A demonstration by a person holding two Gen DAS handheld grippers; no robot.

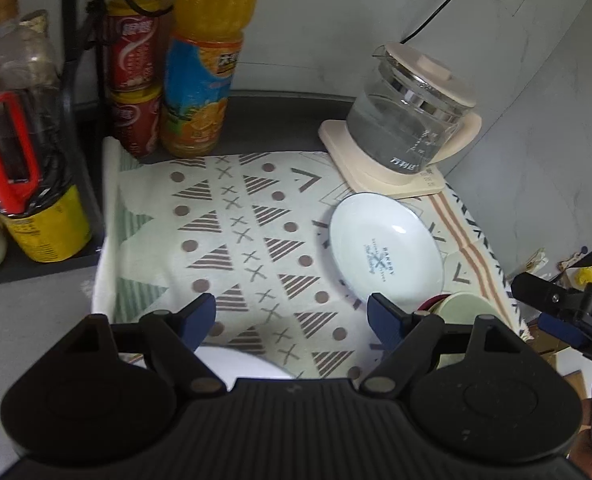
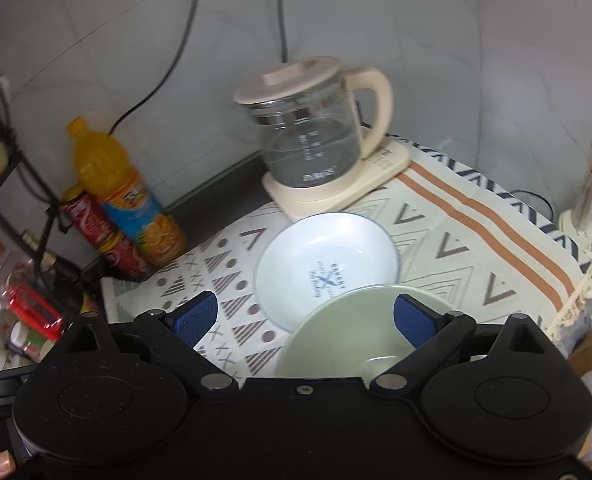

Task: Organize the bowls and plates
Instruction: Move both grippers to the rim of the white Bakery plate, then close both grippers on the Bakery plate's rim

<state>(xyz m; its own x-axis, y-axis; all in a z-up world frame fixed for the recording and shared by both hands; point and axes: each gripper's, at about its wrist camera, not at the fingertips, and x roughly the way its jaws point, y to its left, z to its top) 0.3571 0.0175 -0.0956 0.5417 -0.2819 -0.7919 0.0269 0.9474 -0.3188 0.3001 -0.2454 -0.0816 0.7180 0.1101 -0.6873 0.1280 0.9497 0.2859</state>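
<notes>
A white plate with blue print (image 1: 383, 252) (image 2: 327, 264) lies on the patterned cloth in front of the kettle. A pale green bowl (image 1: 463, 308) (image 2: 347, 336) sits just nearer than it, overlapping its near rim; something red (image 1: 431, 302) peeks out beside the bowl. Another white dish (image 1: 236, 364) shows partly under my left gripper. My left gripper (image 1: 292, 316) hovers open over bare cloth, left of the plate. My right gripper (image 2: 303, 316) (image 1: 535, 304) is open wide above the green bowl, its right pad (image 2: 415, 320) over the bowl's inside, gripping nothing.
A glass kettle (image 1: 407, 120) (image 2: 311, 136) on a cream base stands at the back. An orange juice bottle (image 1: 204, 64) and red cans (image 1: 136, 80) stand back left, with a cluttered rack (image 1: 20, 152) beyond. Cables hang along the wall. The cloth's fringed edge (image 2: 575, 300) drops off at right.
</notes>
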